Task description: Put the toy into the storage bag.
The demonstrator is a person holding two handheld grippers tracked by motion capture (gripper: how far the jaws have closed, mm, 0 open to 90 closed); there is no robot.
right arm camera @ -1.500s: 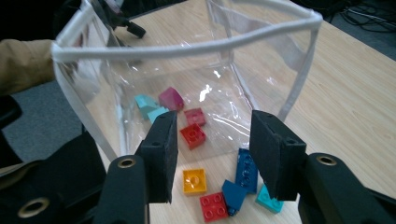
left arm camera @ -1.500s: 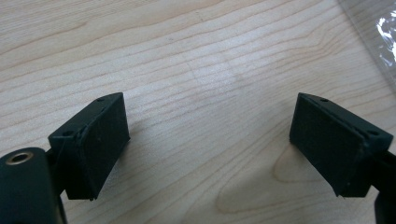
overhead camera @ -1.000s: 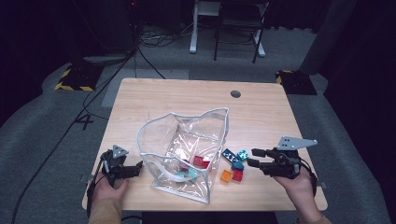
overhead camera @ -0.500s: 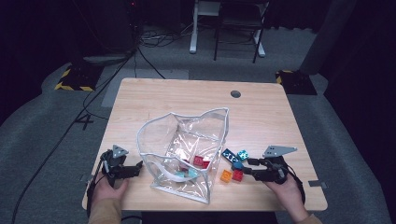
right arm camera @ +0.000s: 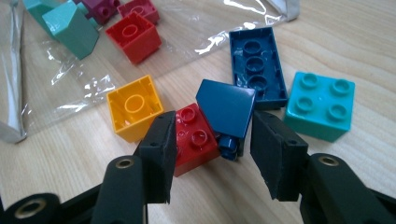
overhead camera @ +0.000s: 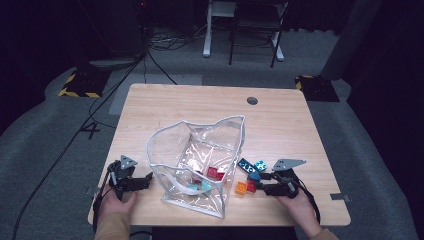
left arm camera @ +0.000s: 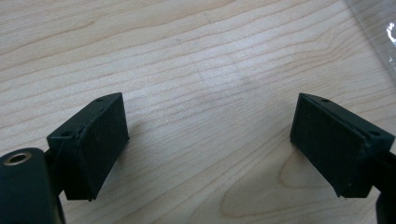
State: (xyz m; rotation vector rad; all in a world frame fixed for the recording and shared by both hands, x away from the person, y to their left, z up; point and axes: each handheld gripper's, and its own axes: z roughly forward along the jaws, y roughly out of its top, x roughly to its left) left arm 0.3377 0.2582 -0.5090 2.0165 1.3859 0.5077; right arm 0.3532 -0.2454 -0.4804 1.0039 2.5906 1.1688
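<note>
Near the table's (overhead camera: pixel 300 125) front edge, right gripper (right arm camera: pixel 212 140) jaws clasp the red brick (right arm camera: pixel 194 137); left gripper (left arm camera: pixel 210 144) gapes empty.

Red brick (right arm camera: pixel 194 137), dark blue slope (right arm camera: pixel 226 107), orange-yellow brick (right arm camera: pixel 134 107), teal plate (right arm camera: pixel 321 105).

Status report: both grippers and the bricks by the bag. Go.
Left gripper open over bare table. Right gripper straddling red brick and dark blue sloped brick, grip not confirmed. Orange brick tight beside left jaw.
</note>
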